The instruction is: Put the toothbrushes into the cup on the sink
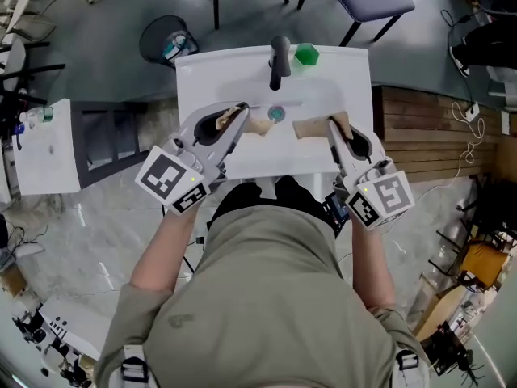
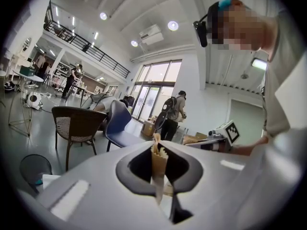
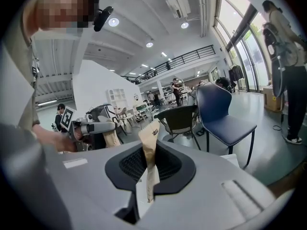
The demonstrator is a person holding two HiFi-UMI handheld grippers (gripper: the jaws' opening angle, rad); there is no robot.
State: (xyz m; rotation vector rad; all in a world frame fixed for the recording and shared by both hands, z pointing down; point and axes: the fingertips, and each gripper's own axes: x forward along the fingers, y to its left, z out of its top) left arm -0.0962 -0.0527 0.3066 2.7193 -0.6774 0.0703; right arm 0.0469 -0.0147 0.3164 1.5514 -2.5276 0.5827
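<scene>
Presently the left gripper (image 1: 236,120) and the right gripper (image 1: 333,126) are each closed on a light paper-wrapped toothbrush (image 1: 258,125) above the sink (image 1: 198,79), with the green cup (image 1: 307,54) behind; the sleeve likely crumples, so grip mid-length gently.

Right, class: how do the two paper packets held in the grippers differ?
The left packet ends in a ragged, frayed tip; the right packet ends in a cleaner, straighter edge. The right packet bears a small dark mark near its top; the left packet shows none. Both are brown paper, held over the sink.
</scene>
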